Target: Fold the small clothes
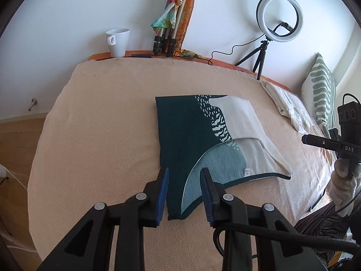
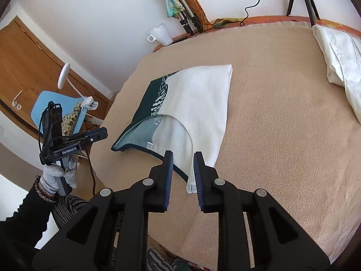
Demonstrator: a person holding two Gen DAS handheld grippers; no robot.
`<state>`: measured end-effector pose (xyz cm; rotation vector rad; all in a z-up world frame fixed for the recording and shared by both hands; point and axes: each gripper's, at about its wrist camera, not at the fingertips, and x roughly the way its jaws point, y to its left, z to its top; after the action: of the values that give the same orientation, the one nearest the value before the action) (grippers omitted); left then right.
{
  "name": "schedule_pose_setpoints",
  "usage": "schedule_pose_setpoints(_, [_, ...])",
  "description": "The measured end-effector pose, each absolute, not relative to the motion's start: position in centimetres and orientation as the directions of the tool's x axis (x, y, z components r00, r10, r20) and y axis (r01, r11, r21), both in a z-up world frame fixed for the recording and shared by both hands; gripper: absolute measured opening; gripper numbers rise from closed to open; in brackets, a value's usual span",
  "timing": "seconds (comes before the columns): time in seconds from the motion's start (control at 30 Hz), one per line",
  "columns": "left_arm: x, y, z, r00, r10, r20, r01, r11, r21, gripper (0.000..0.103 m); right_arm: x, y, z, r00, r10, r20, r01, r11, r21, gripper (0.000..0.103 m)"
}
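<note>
1. In the left wrist view the left gripper [image 1: 184, 194] hangs low over the near edge of the beige blanket [image 1: 101, 135], its blue-padded fingers [image 1: 163, 194] spread apart with nothing between them; the near dark-green corner of the top shows in the gap, but the pads do not touch it
2. In the right wrist view the right gripper [image 2: 183, 176] is also open and holds nothing; its fingers [image 2: 168, 176] sit on either side of the white near corner of the top, apart from the cloth
3. The top [image 1: 203, 135] lies flat on the blanket, roughly in the middle of the surface; it is dark green on one side, cream on the other, with a speckled and striped band between them
4. Its neckline faces the grippers, showing a pale blue-green inner layer and a small white label [image 1: 246, 172]
5. The left hand [image 2: 59, 174], in a white glove, holds its device off the left edge of the blanket, seen from the right wrist view
6. To the right, near the far edge, lies a heap of white cloth [image 2: 338, 54], well apart from the top; a striped cushion [image 1: 322, 94] stands beside it
7. At the far edge by the wall stand a white mug [image 1: 117, 41], a bundle of folded tripod legs [image 1: 165, 38] draped with a coloured scarf, and a ring light [image 1: 279, 14] on a small tripod
</note>
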<state>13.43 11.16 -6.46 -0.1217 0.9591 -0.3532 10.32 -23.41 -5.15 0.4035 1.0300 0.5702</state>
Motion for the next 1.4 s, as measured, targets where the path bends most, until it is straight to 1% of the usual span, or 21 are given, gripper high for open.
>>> schedule_pose_setpoints(0.1, [15.1, 9.7, -5.4, 0.564, -0.353, -0.746, 0.227, 0.935, -0.271, 0.028, 12.4, -23.3, -3.5, 0.460, 0.610, -0.645, -0.273, 0.789, 0.551, 0.020])
schedule_pose_setpoints(0.17, [16.6, 8.8, -5.2, 0.567, -0.388, -0.727, 0.216, 0.921, -0.323, 0.028, 14.0, -22.6, -2.8, 0.496, 0.595, -0.633, -0.286, 0.800, 0.527, 0.020])
schedule_pose_setpoints(0.23, [18.0, 7.7, -5.2, 0.576, -0.399, -0.713, 0.204, 0.915, -0.347, 0.028, 15.6, -21.4, -2.3, 0.511, 0.598, -0.617, -0.307, 0.798, 0.519, 0.019])
schedule_pose_setpoints(0.27, [18.7, 7.2, -5.2, 0.578, -0.407, -0.708, 0.206, 0.912, -0.356, 0.028, 16.5, -20.4, -2.1, 0.505, 0.606, -0.615, -0.324, 0.793, 0.515, 0.016])
schedule_pose_setpoints(0.37, [20.8, 5.8, -5.8, 0.570, -0.418, -0.708, 0.201, 0.906, -0.373, 0.028, 19.3, -17.6, -2.8, 0.469, 0.610, -0.639, -0.362, 0.793, 0.491, 0.015])
schedule_pose_setpoints(0.47, [22.5, 4.9, -6.8, 0.556, -0.407, -0.725, 0.212, 0.913, -0.349, 0.027, 21.7, -15.4, -4.7, 0.421, 0.606, -0.674, -0.373, 0.794, 0.480, 0.015])
schedule_pose_setpoints(0.53, [23.4, 4.6, -7.7, 0.540, -0.409, -0.736, 0.208, 0.912, -0.353, 0.027, 23.0, -14.5, -6.0, 0.379, 0.612, -0.694, -0.378, 0.787, 0.487, 0.015])
schedule_pose_setpoints(0.63, [24.9, 4.2, -9.1, 0.512, -0.412, -0.754, 0.211, 0.911, -0.354, 0.027, 23.8, -13.2, -7.4, 0.345, 0.594, -0.726, -0.397, 0.794, 0.461, 0.015])
schedule_pose_setpoints(0.77, [26.7, 2.9, -11.1, 0.493, -0.364, -0.790, 0.231, 0.930, -0.285, 0.027, 24.7, -12.6, -8.8, 0.327, 0.576, -0.749, -0.408, 0.801, 0.438, 0.015])
schedule_pose_setpoints(0.9, [28.3, 2.9, -13.7, 0.471, -0.313, -0.825, 0.194, 0.949, -0.249, 0.027, 26.1, -12.7, -10.6, 0.321, 0.543, -0.776, -0.369, 0.826, 0.426, 0.015])
schedule_pose_setpoints(0.97, [28.6, 3.5, -14.2, 0.484, -0.313, -0.817, 0.178, 0.950, -0.258, 0.028, 26.5, -12.9, -11.4, 0.320, 0.535, -0.782, -0.356, 0.833, 0.424, 0.004])
schedule_pose_setpoints(1.0, [28.6, 3.8, -14.3, 0.485, -0.322, -0.813, 0.172, 0.947, -0.273, 0.028, 26.5, -13.0, -11.6, 0.323, 0.527, -0.787, -0.357, 0.837, 0.414, 0.001])
schedule_pose_setpoints(1.07, [28.4, 4.1, -14.3, 0.489, -0.322, -0.811, 0.169, 0.947, -0.274, 0.028, 26.5, -13.4, -11.8, 0.329, 0.521, -0.788, -0.368, 0.839, 0.400, 0.000])
schedule_pose_setpoints(1.2, [27.9, 4.4, -13.9, 0.487, -0.305, -0.818, 0.165, 0.952, -0.256, 0.027, 26.4, -15.3, -11.8, 0.318, 0.561, -0.765, -0.335, 0.821, 0.463, 0.000])
schedule_pose_setpoints(1.27, [27.7, 4.7, -13.0, 0.511, -0.305, -0.804, 0.163, 0.952, -0.258, 0.025, 26.2, -16.2, -11.2, 0.317, 0.572, -0.756, -0.308, 0.816, 0.488, 0.000])
schedule_pose_setpoints(1.3, [27.8, 4.9, -12.4, 0.528, -0.307, -0.792, 0.161, 0.952, -0.262, 0.025, 26.0, -16.4, -10.5, 0.330, 0.580, -0.745, -0.318, 0.811, 0.491, 0.000])
schedule_pose_setpoints(1.37, [28.0, 5.1, -11.8, 0.554, -0.318, -0.769, 0.160, 0.948, -0.277, 0.025, 25.8, -16.6, -9.5, 0.376, 0.553, -0.744, -0.322, 0.830, 0.454, 0.003])
schedule_pose_setpoints(1.4, [28.3, 5.0, -11.8, 0.554, -0.311, -0.772, 0.156, 0.950, -0.271, 0.025, 26.0, -16.7, -9.3, 0.387, 0.549, -0.740, -0.317, 0.833, 0.453, 0.003])
